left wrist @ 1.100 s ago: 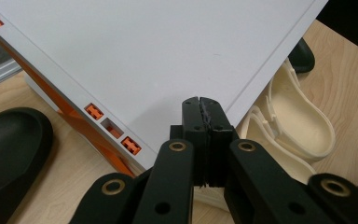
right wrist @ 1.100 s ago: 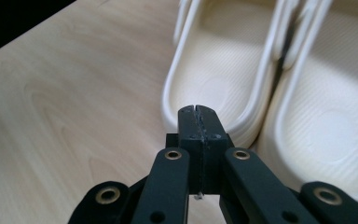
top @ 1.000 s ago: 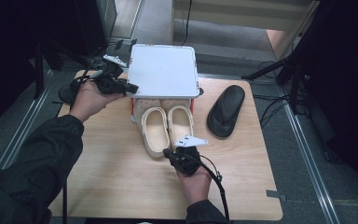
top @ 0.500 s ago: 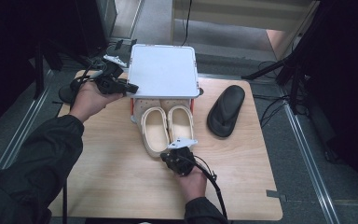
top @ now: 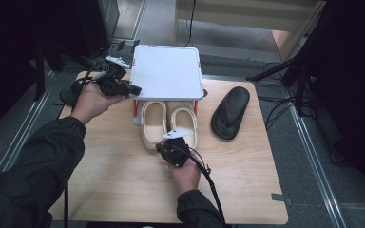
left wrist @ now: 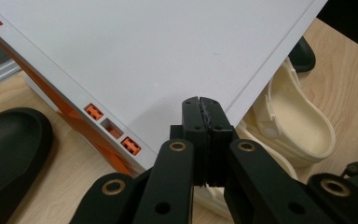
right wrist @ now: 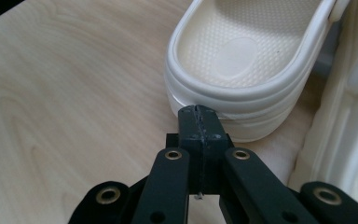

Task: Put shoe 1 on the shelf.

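Note:
A white shelf (top: 167, 71) on orange legs (left wrist: 98, 135) stands at the back of the wooden table. A pair of cream clogs sits at its front, toes under it: the left clog (top: 152, 124) and the right clog (top: 186, 121). My left gripper (top: 134, 89) is shut and empty at the shelf's left edge; in the left gripper view its tip (left wrist: 199, 103) lies over the shelf top (left wrist: 144, 56). My right gripper (top: 161, 145) is shut with nothing in it, its tip (right wrist: 198, 113) at or touching the heel of the left clog (right wrist: 242, 60).
A black sandal (top: 230, 112) lies right of the shelf. Another black shoe (top: 69, 93) sits at the table's left edge behind my left hand, also seen as the black shoe (left wrist: 9, 149). The near half of the table (top: 123, 190) is bare wood.
My right gripper has slid left along the table toward the heel of the left cream clog. The left gripper has stayed at the shelf's edge.

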`<state>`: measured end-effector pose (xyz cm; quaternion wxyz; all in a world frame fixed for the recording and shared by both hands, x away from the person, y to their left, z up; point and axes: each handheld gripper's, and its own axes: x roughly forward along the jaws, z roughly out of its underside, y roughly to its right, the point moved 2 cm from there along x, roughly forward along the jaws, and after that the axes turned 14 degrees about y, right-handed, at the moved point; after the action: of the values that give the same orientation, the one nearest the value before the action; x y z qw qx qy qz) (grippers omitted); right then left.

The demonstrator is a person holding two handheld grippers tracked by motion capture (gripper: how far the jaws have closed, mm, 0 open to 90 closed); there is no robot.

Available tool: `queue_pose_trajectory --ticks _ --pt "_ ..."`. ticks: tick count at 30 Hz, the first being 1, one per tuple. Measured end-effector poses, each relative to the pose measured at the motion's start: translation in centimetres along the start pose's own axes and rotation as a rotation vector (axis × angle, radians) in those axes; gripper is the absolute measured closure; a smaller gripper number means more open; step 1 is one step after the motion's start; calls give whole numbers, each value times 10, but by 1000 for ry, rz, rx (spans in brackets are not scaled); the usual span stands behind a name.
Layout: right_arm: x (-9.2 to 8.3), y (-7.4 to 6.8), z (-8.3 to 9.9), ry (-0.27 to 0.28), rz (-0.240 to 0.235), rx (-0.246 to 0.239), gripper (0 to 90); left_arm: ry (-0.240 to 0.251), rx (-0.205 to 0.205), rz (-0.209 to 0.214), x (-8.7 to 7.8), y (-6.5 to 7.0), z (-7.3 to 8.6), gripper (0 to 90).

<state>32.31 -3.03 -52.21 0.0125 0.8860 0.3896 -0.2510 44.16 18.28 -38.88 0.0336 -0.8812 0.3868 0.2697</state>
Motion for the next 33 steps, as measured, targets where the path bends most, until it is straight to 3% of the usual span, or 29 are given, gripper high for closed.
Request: queue_pose_trajectory --ticks 7,16,19,33 --pt "25 3 -11 7 34 11 900 0 3 -2 0 0 0 900" --pt "49 5 -21 31 111 -37 900 2 -1 -1 0 -1 0 900" --pt "55 7 -25 34 137 -18 900 1 1 0 0 -1 0 900" --pt "74 12 -36 23 172 -21 900 3 -1 0 -1 -1 0 900"
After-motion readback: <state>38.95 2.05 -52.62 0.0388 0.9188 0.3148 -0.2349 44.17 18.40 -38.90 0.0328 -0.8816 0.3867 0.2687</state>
